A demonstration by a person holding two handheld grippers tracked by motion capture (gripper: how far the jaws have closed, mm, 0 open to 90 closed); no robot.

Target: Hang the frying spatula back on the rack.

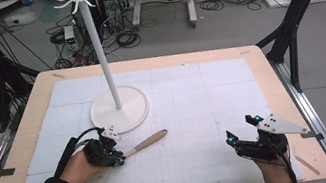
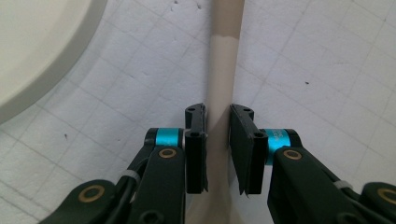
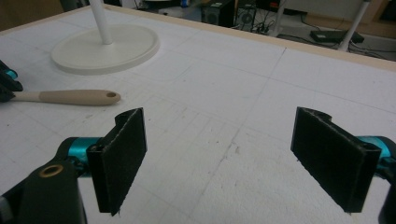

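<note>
No readable text, label, brand, number or sign anywhere in the three views
</note>
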